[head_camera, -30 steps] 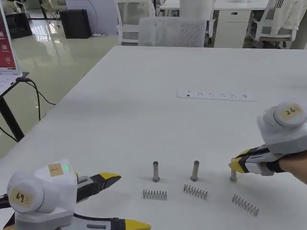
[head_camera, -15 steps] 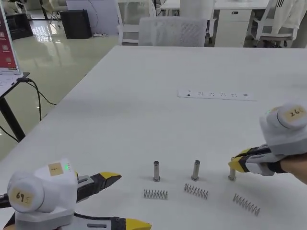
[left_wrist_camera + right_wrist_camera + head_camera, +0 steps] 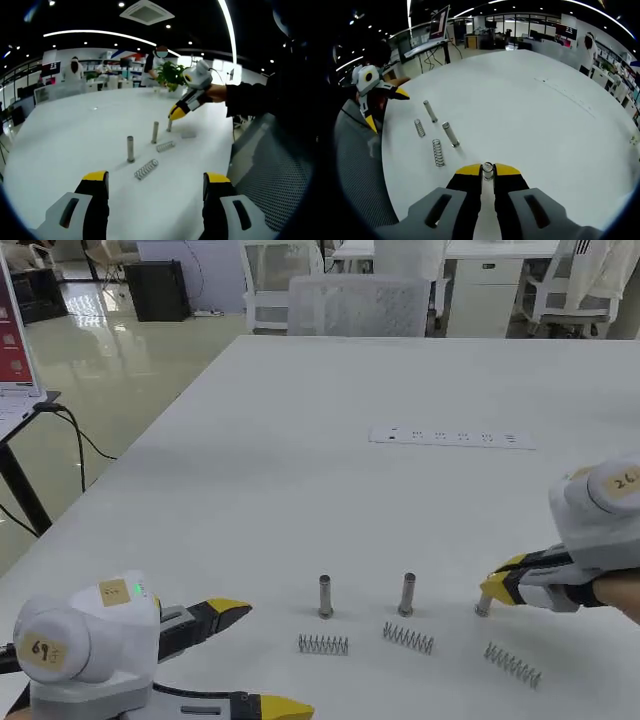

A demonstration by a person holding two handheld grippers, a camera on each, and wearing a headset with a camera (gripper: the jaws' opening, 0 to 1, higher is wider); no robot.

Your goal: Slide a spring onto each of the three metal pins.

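- At the near edge, left gripper (image 3: 275, 660) hovers over the table (image 3: 300, 470), jaws wide open and empty. No change in the last second.
- Just past it, three springs lie flat in a row: left spring (image 3: 323, 644), mid spring (image 3: 408, 639), right spring (image 3: 512, 664). None has moved.
- Behind each spring is a pin. Left pin (image 3: 325, 596) and mid pin (image 3: 407, 594) stand upright and bare.
- Right pin (image 3: 483, 607) is where the action is. Right gripper (image 3: 488, 172) has its tips on the pin top. In the right gripper view the jaws are down to a narrow slot with the pin head between them, which reads as pinched.
- What changed: the right gripper body has swung outward to the right over the last second. Its tips stayed on the pin and the pin base hasn't visibly shifted. I read that as settling the grip, not a lift.
- Far back, the power strip (image 3: 445, 438) is well clear of the work.
- Meaning: zero of three done. My guess is the right side has just secured its pin. Right spring sits near that pin, on its near-right side, untouched. The left gripper is well apart from any spring, so threading hasn't started.
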